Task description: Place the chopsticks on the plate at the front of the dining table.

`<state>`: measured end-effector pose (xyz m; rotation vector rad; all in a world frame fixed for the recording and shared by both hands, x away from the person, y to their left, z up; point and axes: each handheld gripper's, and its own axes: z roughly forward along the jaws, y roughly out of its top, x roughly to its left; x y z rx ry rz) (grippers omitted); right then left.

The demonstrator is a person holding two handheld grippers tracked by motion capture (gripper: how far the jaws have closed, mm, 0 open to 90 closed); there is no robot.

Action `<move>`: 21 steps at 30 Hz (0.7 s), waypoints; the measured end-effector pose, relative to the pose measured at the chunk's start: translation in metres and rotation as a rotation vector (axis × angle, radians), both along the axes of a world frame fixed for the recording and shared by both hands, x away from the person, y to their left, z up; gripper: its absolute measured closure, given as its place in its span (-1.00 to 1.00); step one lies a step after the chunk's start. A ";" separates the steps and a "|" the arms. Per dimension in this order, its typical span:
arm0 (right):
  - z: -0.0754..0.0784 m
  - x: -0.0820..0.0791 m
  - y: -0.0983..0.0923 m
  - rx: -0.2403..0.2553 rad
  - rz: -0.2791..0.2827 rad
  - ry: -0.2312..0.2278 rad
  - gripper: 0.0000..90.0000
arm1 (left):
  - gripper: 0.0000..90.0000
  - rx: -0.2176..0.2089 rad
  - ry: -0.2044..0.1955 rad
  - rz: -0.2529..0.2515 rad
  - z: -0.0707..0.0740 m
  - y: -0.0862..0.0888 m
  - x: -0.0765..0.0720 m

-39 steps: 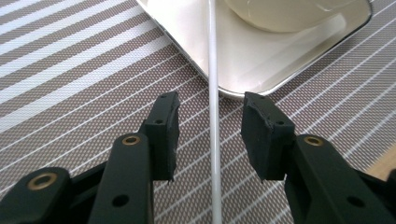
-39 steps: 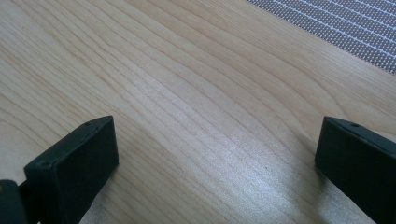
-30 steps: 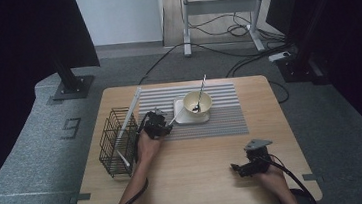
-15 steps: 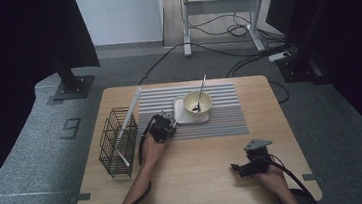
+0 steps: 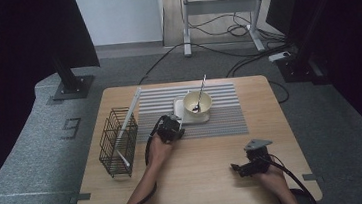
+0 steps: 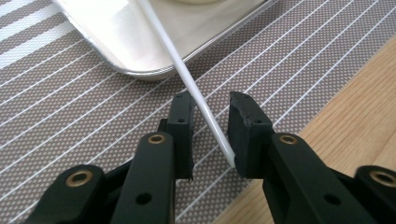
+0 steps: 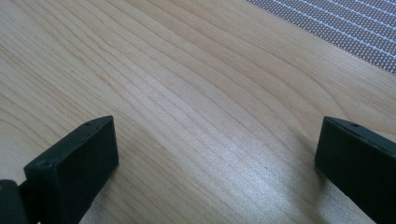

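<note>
Left gripper (image 6: 209,126) hovering low over the grey striped woven placemat (image 6: 93,121), jaws having just been opening a little, now standing narrowly apart with the thin white plastic chopstick (image 6: 196,93) running between them. Stick lying close against the right-hand pad at its near end (whether actually touching, hard to tell), a clear gap showing on the other side, so not being pinched. Chopstick slanting from about 5 o'clock between the pads up towards 11 o'clock, crossing the rim of the shallow white rectangular tray (image 6: 140,72) and resting on it.

From above, the left gripper (image 5: 170,129) sitting at 7 o'clock of the cream round bowl (image 5: 197,102), with a metal spoon (image 5: 200,94) leaning in that bowl and the bowl standing on the tray (image 5: 179,103). Black wire basket (image 5: 117,142) standing at 9 o'clock of the gripper, well apart, holding two more white sticks.

Right gripper (image 5: 248,167) resting at 4 o'clock of the placemat on the pale wooden table (image 7: 196,93), jaws spread wide and gripping nothing.
</note>
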<state>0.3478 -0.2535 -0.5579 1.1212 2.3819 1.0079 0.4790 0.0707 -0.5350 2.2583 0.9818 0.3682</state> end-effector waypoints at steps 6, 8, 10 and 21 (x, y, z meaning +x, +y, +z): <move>0.000 0.000 0.000 0.000 0.000 0.000 -1.00 | 0.49 -0.010 0.007 -0.008 -0.001 -0.007 -0.001; 0.000 0.000 0.000 0.000 0.000 0.000 -1.00 | 0.47 -0.015 0.007 -0.012 -0.001 -0.010 -0.001; 0.000 0.000 0.000 0.000 0.000 0.000 -1.00 | 0.45 -0.018 0.009 -0.017 -0.002 -0.012 -0.002; 0.000 0.000 0.000 0.000 0.000 0.000 -1.00 | 0.36 -0.042 0.012 -0.019 -0.003 -0.017 -0.002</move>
